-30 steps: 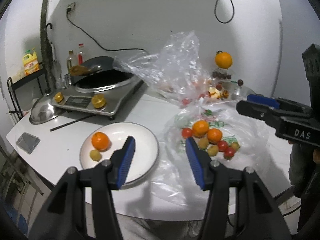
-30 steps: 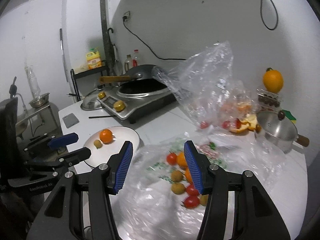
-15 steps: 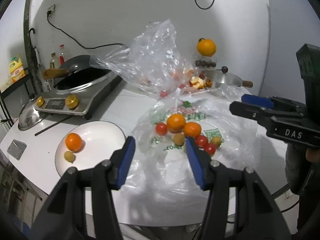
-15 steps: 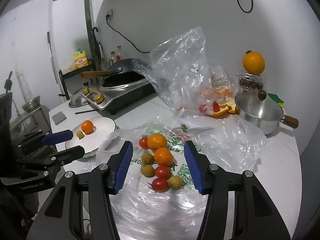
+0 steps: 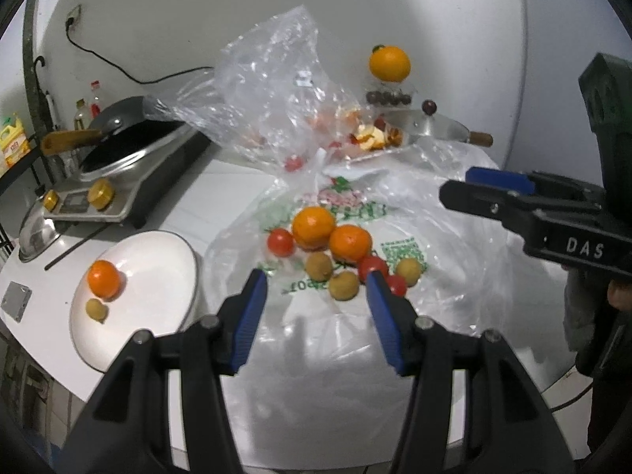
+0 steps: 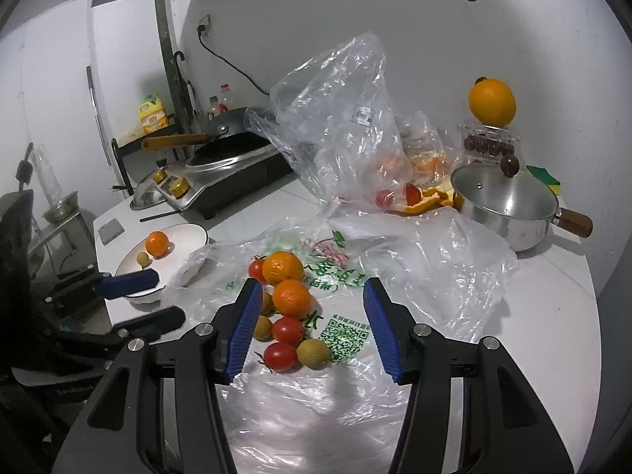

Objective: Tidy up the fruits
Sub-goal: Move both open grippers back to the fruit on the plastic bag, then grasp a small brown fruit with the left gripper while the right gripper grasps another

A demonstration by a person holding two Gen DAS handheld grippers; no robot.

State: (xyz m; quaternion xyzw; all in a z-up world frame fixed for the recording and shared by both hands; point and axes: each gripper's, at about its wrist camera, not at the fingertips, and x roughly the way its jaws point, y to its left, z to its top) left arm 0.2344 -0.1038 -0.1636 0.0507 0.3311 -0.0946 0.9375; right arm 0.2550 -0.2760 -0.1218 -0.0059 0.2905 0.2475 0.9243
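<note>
Two grippers hang over a heap of fruit on a flat printed bag (image 5: pixel 347 213), both with jaws spread and nothing between the pads. In the left wrist view, the left gripper (image 5: pixel 316 288) has its blue pads apart above the near edge of the heap: a brown longan (image 5: pixel 343 285) sits just ahead of the gap, another longan (image 5: pixel 318 265) beside it, and two oranges (image 5: pixel 314 226) touching each other farther ahead. A tomato (image 5: pixel 280 241) lies ahead and left of the gap; a smaller tomato (image 5: pixel 397 283) shows just past the right pad. Well left of the left pad stands a white plate (image 5: pixel 158 268) holding one orange (image 5: pixel 103 278) and one small yellow fruit (image 5: pixel 96 309), close together.

The right gripper (image 6: pixel 312 296) shows in its own view with pads likewise apart. The heap lies toward its left pad: an orange (image 6: pixel 291 298) and two tomatoes (image 6: pixel 287 330) inside the gap, a longan (image 6: pixel 313 351) beside them, one longan partly hidden behind the left pad. Its right pad stands over bare printed plastic. Far ahead of both jaws are a crumpled clear bag (image 6: pixel 347 118), a steel pot (image 6: pixel 509 205) and a stove (image 6: pixel 229 170). Each gripper's blue fingertip shows at the edge of the other's view
</note>
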